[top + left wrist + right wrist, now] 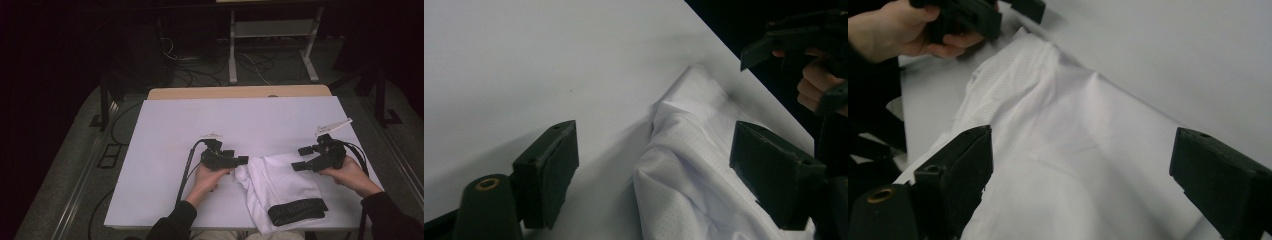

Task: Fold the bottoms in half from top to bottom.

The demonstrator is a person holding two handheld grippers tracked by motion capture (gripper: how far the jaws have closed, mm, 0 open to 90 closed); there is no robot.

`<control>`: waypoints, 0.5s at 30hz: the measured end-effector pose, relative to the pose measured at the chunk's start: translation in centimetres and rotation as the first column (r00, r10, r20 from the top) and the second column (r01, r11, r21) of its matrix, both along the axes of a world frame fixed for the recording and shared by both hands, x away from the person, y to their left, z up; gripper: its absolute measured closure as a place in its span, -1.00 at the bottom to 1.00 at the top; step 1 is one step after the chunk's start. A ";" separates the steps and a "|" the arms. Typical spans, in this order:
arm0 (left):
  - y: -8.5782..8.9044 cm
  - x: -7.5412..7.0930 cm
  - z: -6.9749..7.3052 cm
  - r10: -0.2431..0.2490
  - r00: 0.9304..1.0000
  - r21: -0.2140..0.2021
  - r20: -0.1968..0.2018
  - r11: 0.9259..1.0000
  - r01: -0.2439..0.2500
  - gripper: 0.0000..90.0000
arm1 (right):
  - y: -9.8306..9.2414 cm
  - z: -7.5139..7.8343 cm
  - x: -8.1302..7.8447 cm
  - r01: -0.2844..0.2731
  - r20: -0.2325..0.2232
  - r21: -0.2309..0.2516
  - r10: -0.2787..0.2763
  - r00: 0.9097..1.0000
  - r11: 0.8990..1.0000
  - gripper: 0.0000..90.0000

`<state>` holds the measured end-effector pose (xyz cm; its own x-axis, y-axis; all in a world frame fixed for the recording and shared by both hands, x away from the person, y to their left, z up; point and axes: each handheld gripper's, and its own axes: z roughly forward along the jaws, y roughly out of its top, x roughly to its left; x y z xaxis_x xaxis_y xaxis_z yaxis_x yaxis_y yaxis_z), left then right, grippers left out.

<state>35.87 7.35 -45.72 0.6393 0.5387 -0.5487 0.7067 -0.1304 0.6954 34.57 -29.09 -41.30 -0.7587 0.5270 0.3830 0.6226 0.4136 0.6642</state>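
Observation:
A white garment (pixel 277 182) with a black band (pixel 297 211) at its near end lies folded on the white table (pixel 170 135), toward the front right. My left gripper (pixel 242 160) rests low at the garment's left edge. In the left gripper view its jaws (pixel 659 175) stand open, the cloth's (pixel 694 150) rumpled edge lies between them, and neither pad touches it. My right gripper (pixel 300 158) hovers at the garment's far right corner. In the right gripper view it (pixel 1093 185) is open over flat cloth (pixel 1058 125) and holds nothing.
A wooden tabletop edge (pixel 240 92) shows behind the white surface. Beyond it on the dark floor stand a metal frame's legs (pixel 232 60) and loose cables (pixel 200 75). The garment's near end reaches the table's front edge (pixel 200 224).

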 end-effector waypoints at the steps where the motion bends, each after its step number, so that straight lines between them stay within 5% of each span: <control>1: 0.0 0.1 -0.1 -0.003 1.000 0.000 -0.011 1.000 0.003 -0.52 | -0.2 -0.1 0.2 0.009 -0.005 0.001 -0.009 1.000 1.000 -0.75; 15: -0.3 0.3 -1.0 -0.072 0.995 0.004 -0.074 0.997 0.072 0.11 | -2.2 -2.2 3.3 0.141 -0.042 -0.007 -0.141 0.989 0.990 -0.57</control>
<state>36.14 7.05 -46.75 0.6346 0.4964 -0.5924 0.7445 -0.1870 0.6409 37.88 -31.28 -43.53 -0.6600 0.6291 0.4107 0.7025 0.3227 0.6344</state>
